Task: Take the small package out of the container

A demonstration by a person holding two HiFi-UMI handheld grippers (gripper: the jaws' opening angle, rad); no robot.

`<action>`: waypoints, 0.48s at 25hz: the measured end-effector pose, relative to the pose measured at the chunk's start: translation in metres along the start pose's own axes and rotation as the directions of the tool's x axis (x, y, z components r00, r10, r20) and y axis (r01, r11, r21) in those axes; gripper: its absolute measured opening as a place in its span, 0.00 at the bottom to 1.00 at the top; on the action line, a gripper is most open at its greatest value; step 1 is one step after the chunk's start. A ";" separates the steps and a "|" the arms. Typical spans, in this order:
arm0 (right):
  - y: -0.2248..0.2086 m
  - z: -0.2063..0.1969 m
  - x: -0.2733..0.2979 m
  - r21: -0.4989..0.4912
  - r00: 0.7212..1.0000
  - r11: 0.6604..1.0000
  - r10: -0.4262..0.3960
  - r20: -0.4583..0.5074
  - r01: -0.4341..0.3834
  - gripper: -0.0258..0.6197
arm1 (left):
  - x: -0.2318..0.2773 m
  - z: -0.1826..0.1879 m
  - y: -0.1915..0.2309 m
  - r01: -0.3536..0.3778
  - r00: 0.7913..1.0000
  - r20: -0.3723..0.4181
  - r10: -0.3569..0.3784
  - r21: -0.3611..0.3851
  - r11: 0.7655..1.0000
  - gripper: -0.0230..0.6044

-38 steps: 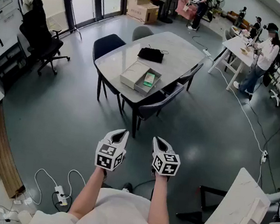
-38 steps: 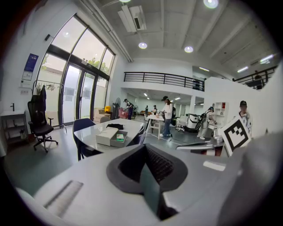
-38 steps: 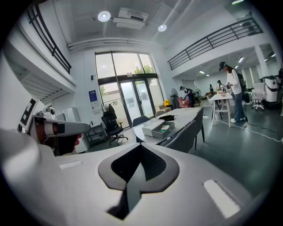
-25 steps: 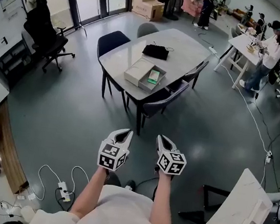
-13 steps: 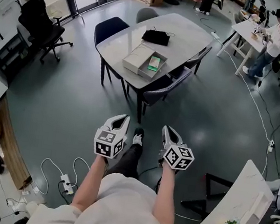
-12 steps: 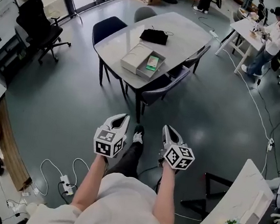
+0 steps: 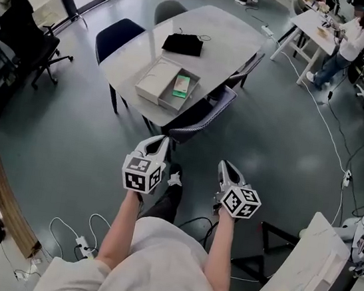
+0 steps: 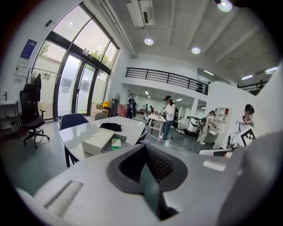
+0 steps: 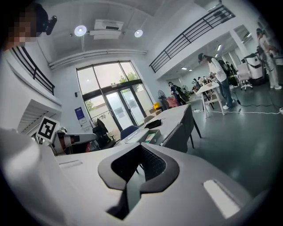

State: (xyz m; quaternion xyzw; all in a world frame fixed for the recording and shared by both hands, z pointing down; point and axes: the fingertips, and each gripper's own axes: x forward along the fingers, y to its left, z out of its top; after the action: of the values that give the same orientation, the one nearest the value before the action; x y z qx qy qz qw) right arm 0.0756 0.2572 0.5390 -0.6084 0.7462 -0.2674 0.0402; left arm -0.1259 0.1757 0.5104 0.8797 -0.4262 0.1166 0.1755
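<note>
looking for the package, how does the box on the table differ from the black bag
The box is pale and square-edged; the black bag is dark and looks soft. The box lies open with a green package inside; the bag shows no contents. Both lie on the grey table.

The head view looks steeply down from above the person's shoulders, with the left gripper [image 7: 156,141] and right gripper [image 7: 227,167] close beneath the lens and the table [image 7: 210,38] well ahead. The left gripper view sits low behind its own jaws and faces level across the room to the table [image 8: 79,132]; the right gripper view does the same. All three views share the table and the open container [image 7: 169,101] on it
</note>
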 end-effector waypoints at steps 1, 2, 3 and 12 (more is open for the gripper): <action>-0.006 0.004 0.010 0.000 1.000 1.000 -0.006 -0.006 0.006 0.04 | 0.012 0.006 0.006 -0.001 1.000 -0.003 0.001 -0.006 1.000 0.12; -0.011 0.009 0.021 -0.005 1.000 1.000 -0.011 -0.014 0.011 0.04 | 0.025 0.012 0.012 -0.003 1.000 -0.004 0.003 -0.014 1.000 0.12; -0.017 0.015 0.032 -0.013 1.000 1.000 -0.016 -0.024 0.015 0.04 | 0.038 0.019 0.018 -0.005 1.000 -0.005 0.004 -0.021 1.000 0.12; -0.052 0.086 0.141 -0.075 0.997 0.997 -0.030 -0.069 0.024 0.04 | 0.154 0.091 0.070 -0.008 1.000 0.004 0.008 -0.057 0.998 0.12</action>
State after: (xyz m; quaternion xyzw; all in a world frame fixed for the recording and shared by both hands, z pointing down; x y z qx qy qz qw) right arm 0.1184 0.0901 0.5260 -0.6097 0.7482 -0.2612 -0.0124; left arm -0.0830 -0.0109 0.4969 0.8729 -0.4333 0.1031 0.1993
